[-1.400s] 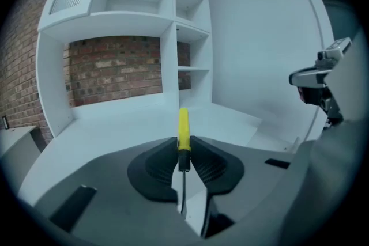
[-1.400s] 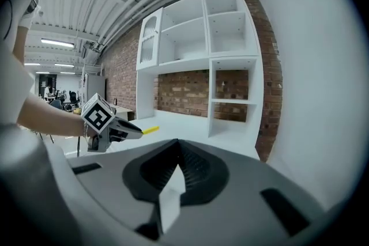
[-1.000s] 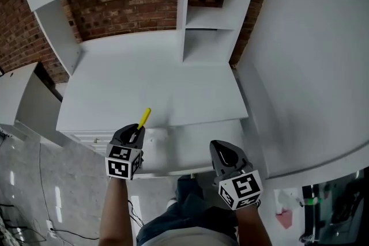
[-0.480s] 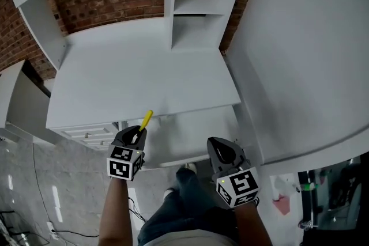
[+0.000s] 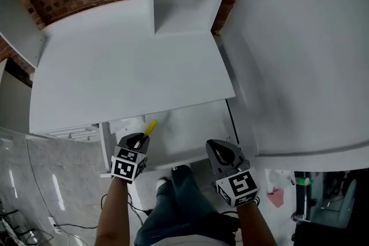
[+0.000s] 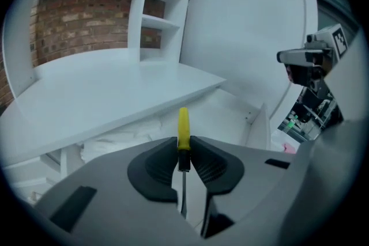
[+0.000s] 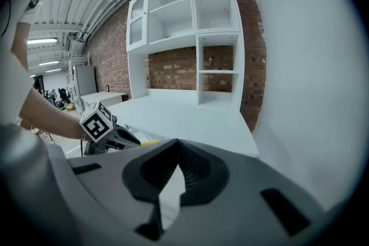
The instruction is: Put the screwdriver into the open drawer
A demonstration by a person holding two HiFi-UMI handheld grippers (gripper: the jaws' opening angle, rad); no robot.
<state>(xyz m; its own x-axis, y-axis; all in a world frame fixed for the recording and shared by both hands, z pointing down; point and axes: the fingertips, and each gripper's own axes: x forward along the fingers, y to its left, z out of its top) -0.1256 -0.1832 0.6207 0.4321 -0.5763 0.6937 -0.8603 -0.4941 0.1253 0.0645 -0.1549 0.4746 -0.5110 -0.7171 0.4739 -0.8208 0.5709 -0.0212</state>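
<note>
My left gripper (image 5: 140, 139) is shut on a screwdriver, gripping it where the black collar meets the yellow handle (image 5: 150, 127). In the left gripper view the handle (image 6: 183, 127) points forward past the pads and the thin metal shaft (image 6: 184, 190) runs back between the jaws. It hangs over the front left part of the open white drawer (image 5: 193, 131) under the desk top; the drawer's inside (image 6: 233, 114) lies just ahead. My right gripper (image 5: 220, 151) hovers at the drawer's front right corner, jaws together (image 7: 177, 146), holding nothing.
The white desk top (image 5: 127, 75) overhangs the back of the drawer. Shelf cubbies (image 5: 181, 8) and a brick wall stand behind it, and a large white panel (image 5: 300, 49) rises at the right. Closed drawers (image 5: 72, 133) sit left. The person's legs and floor cables lie below.
Both grippers have sunk toward the drawer front. The screwdriver's handle, which lay over the desk edge, now hangs over the open drawer. The grip on it is unchanged.
</note>
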